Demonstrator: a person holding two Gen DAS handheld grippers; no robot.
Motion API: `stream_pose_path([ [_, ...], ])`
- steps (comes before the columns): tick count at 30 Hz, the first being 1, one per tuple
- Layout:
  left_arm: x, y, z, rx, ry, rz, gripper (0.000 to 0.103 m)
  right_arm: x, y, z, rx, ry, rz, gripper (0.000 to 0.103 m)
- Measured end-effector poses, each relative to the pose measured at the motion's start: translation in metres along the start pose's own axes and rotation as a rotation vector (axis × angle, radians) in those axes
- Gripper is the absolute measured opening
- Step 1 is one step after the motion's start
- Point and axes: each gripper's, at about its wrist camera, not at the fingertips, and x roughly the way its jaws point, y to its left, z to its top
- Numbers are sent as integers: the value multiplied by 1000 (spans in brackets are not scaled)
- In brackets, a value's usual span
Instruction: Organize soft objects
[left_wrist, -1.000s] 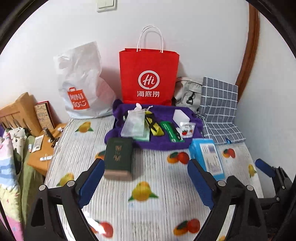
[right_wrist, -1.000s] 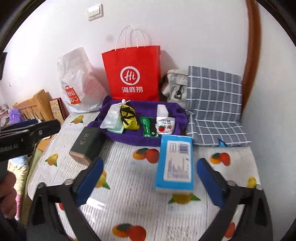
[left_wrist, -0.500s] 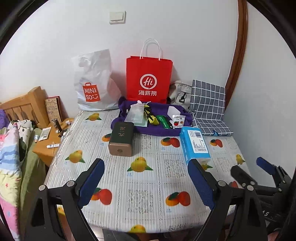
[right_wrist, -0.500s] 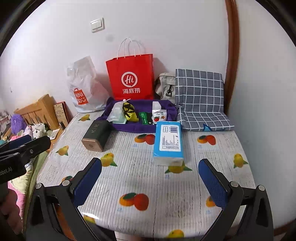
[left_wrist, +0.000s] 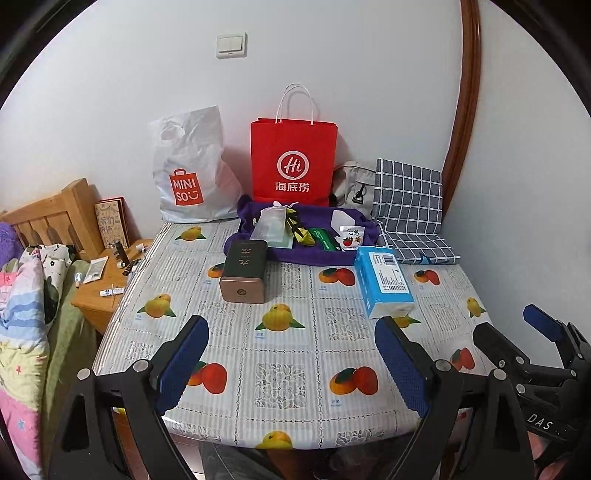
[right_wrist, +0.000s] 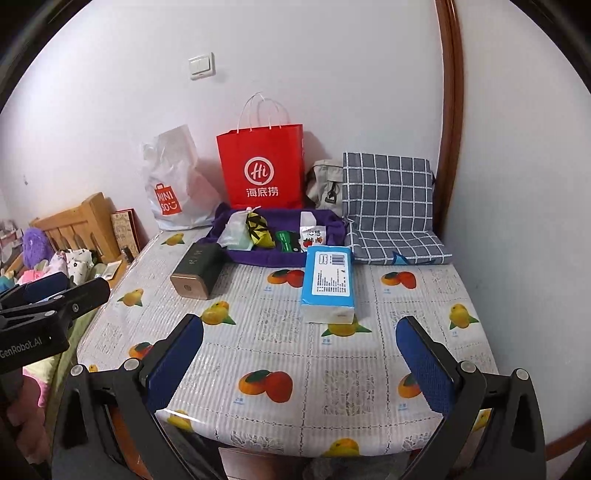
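A blue tissue pack (left_wrist: 384, 280) (right_wrist: 328, 282) and a dark green box (left_wrist: 244, 271) (right_wrist: 197, 269) lie on the fruit-print table (left_wrist: 288, 354) (right_wrist: 295, 347). Behind them a purple cloth (left_wrist: 258, 218) (right_wrist: 284, 218) holds several small packets. A grey checked cloth bag (left_wrist: 410, 210) (right_wrist: 388, 206) lies at the back right. My left gripper (left_wrist: 291, 365) and right gripper (right_wrist: 299, 362) are both open and empty, above the table's front edge, well short of all objects.
A red paper bag (left_wrist: 293, 162) (right_wrist: 262, 170), a white Miniso bag (left_wrist: 192, 173) (right_wrist: 173, 188) and a beige pouch (right_wrist: 325, 184) stand against the wall. A wooden bedside stand (left_wrist: 99, 284) and bedding (left_wrist: 22, 302) are to the left.
Both grippers have pulled back and up from the table, so the objects look smaller and farther away. Both stay open and empty. The objects have not moved.
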Motion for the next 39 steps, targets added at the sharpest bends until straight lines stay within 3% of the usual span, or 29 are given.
stream_pose_path([
  [39, -4, -5, -9, 8, 5, -3, 91, -5, 0, -6, -8, -3, -8, 103],
])
